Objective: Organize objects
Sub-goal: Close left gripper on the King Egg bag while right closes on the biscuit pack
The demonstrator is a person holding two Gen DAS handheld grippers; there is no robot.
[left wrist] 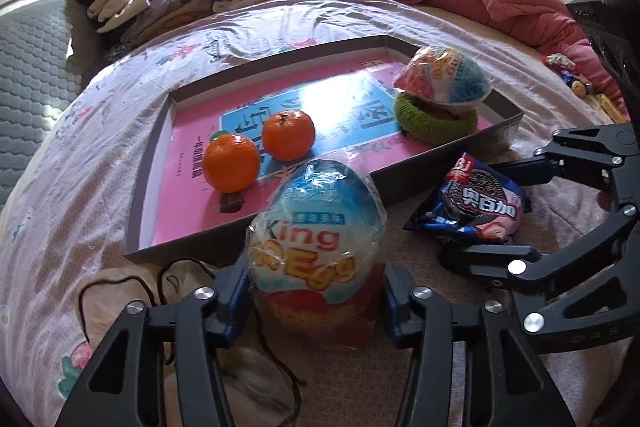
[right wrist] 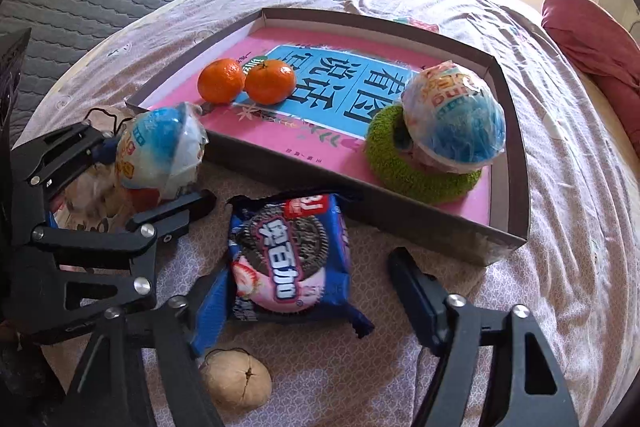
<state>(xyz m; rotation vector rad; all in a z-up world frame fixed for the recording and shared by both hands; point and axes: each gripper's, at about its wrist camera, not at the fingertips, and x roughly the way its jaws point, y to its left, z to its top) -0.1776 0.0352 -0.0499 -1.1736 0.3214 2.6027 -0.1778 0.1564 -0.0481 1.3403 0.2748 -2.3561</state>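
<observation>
Squeezing gently is best: the left claw [left wrist: 316, 291] has a finger on each side of the toy egg [left wrist: 316, 239], on the bed just outside the box tray [left wrist: 500, 125]. The right claw [right wrist: 304, 291] stands apart around the cookie pack [right wrist: 288, 259], not pinching. Lift both straight up over the wall. I cannot tell if the left pads really press; wrap hides them.

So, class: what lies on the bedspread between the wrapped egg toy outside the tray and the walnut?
The cookie packet lies between the egg toy and the walnut, with a left hand-held gripper finger crossing there too; the right wrist view shows it.
</observation>
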